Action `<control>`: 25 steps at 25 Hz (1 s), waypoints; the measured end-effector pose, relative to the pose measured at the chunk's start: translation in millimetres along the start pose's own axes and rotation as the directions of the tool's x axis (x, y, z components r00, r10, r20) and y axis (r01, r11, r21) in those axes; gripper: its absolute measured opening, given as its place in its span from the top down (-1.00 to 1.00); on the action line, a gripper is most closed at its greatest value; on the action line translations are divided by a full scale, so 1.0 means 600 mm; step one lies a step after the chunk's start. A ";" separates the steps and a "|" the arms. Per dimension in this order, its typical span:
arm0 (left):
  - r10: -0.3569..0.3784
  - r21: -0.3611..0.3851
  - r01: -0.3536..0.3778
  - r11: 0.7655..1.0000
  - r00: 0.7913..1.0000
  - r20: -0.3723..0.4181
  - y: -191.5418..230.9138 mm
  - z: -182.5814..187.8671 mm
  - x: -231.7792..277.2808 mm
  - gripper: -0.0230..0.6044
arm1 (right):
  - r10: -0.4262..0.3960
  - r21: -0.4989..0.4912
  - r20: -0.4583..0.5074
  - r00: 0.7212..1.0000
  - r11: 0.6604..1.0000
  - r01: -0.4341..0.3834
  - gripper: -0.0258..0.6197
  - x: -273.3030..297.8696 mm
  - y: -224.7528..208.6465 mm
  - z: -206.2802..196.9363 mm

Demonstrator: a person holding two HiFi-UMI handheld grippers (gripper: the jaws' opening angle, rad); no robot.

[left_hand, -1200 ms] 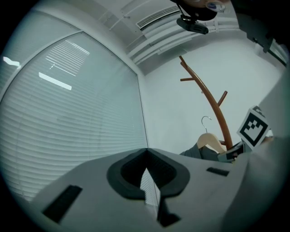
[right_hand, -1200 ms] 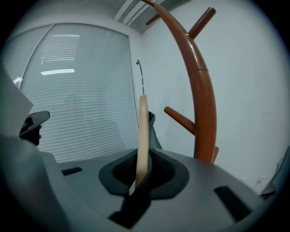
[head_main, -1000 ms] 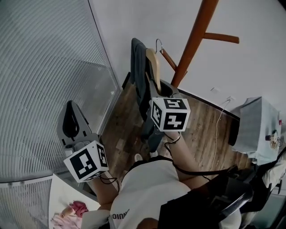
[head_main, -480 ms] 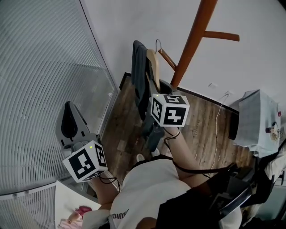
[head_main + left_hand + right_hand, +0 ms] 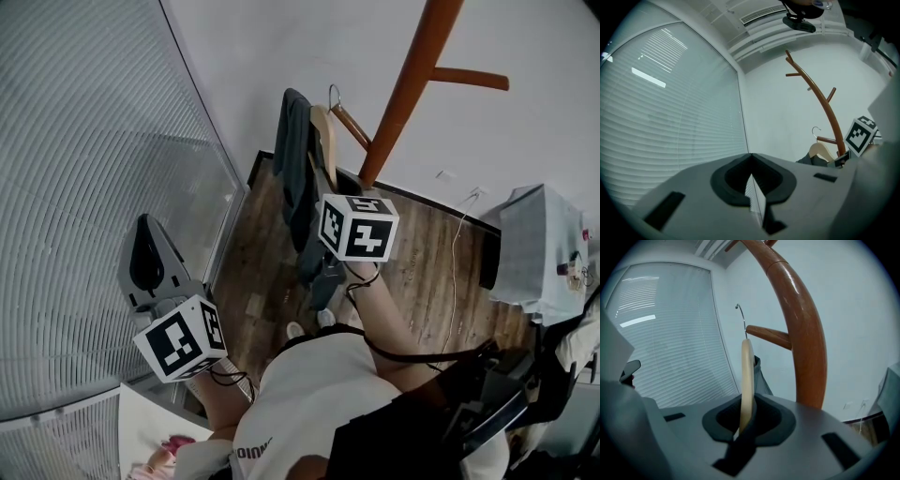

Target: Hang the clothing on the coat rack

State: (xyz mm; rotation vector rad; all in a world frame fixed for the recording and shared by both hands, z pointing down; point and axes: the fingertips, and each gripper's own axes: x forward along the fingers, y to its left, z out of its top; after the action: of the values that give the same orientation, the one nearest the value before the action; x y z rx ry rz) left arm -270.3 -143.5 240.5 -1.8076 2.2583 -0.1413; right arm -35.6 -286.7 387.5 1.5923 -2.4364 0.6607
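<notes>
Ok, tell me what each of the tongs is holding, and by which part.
The right tongs grip the wooden hanger by the lower part of its body, the grey garment draped on it. The left tongs are shut on nothing.

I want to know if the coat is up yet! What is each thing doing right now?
Pale wooden hanger: upright, gripped by the right gripper.
Dark grey clothing: hanging on that hanger.
Brown wooden coat rack: standing, hanger's hook beside one peg.
Left gripper: shut, holding nothing.
</notes>
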 end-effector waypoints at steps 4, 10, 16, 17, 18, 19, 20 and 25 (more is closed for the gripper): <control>-0.004 0.002 0.004 1.000 1.000 0.000 -0.004 -0.001 -0.001 0.88 | 0.002 0.011 -0.006 1.000 1.000 -0.002 0.73 0.000 -0.004 -0.006; -0.002 0.005 0.002 1.000 1.000 0.000 -0.003 -0.001 -0.001 0.89 | -0.002 0.020 -0.008 1.000 1.000 0.002 0.73 0.000 -0.006 -0.011; -0.006 0.008 0.006 1.000 1.000 -0.004 -0.006 -0.003 -0.002 0.88 | -0.006 0.031 -0.008 1.000 1.000 0.007 0.73 0.000 -0.010 -0.018; -0.007 0.008 0.007 1.000 1.000 -0.005 -0.007 -0.004 -0.002 0.89 | -0.007 0.033 -0.009 1.000 0.999 0.008 0.73 0.000 -0.012 -0.019; -0.008 0.009 0.008 1.000 1.000 -0.006 -0.009 -0.005 -0.002 0.89 | -0.009 0.036 -0.010 1.000 0.999 0.009 0.73 0.000 -0.014 -0.021; -0.010 0.009 0.010 1.000 1.000 -0.007 -0.010 -0.005 -0.002 0.88 | -0.011 0.039 -0.011 1.000 0.999 0.011 0.73 0.000 -0.016 -0.022; -0.012 0.009 0.012 1.000 1.000 -0.006 -0.012 -0.005 -0.002 0.88 | -0.013 0.041 -0.012 1.000 0.999 0.013 0.73 -0.001 -0.019 -0.023; -0.012 0.009 0.012 1.000 1.000 -0.008 -0.012 -0.006 -0.004 0.88 | -0.014 0.048 -0.017 1.000 0.999 0.015 0.73 0.000 -0.022 -0.028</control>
State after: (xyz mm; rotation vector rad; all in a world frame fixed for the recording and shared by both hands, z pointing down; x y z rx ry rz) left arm -264.1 -143.1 245.7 -1.8194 2.2494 -0.1610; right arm -25.4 -283.7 405.9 1.6133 -2.4125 0.7328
